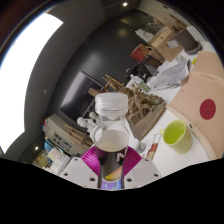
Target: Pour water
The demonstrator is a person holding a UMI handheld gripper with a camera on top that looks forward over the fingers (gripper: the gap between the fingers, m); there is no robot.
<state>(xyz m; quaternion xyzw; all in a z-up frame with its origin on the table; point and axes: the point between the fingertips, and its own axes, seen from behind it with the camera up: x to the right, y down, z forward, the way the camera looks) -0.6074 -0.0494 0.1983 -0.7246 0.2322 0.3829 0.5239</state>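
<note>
Nearest to me, the gripper (111, 172) was tipped well over, so the whole room leaned. Its two fingers showed their magenta pads (100, 160), and between them sat a clear measuring jug (112, 135), the pads pressed against its lower wall on both sides. So the jaws were pinching the jug, not spread around it. The jug had a handle (97, 126) sticking out on one side and faint markings on its wall. Whether it held water I could not tell.

Just beyond the fingers, off to one side of the jug, a small lime-green cup (175, 134) stood on a round white table (196, 130). Cup and jug were near each other but not touching, with bare tabletop between them. Further along the same table lay a dark red round disc (208, 109), well apart from the cup.

Behind the jug there was a heap of clutter: pale wooden pieces (135, 100) stacked loosely, and past those some white crumpled stuff (172, 72) that I could not identify. On the other side, a few small boxes or cartons (60, 150) lay near the gripper.

Farthest off, a large dark panel (95, 70) filled the middle of the room, and a long bright window or light (30, 55) glared beyond it.
</note>
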